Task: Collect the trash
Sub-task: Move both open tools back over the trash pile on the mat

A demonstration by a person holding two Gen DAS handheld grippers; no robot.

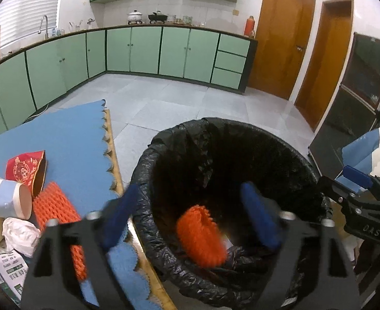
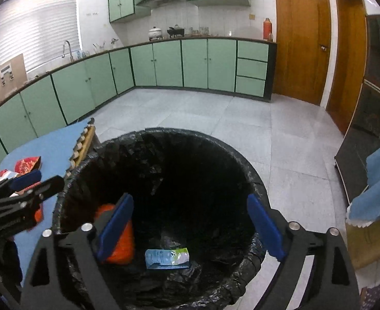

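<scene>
While both jaws gape empty | bin (image 2: 252, 178) below | foam net (image 1: 201, 235) inside | cup (image 1: 9, 197) beside

My left wrist camera looks forward and downward along its fingers, close above the near left rim of the black-lined bin (image 1: 148, 160), with the blue-covered table's (image 1: 60, 134) right edge just beside it at the left. My right wrist camera faces the same way from a spot further right, close over the bin (image 2: 252, 175) and nearly centred on its mouth. Both views share the bin's inside, the grey tiled floor (image 1: 164, 98), the green cabinets (image 1: 143, 49) along the far wall and the wooden doors (image 2: 301, 38). Each camera also catches my other gripper at its side: the right gripper (image 1: 355, 191) and the left gripper (image 2: 32, 183).
</scene>
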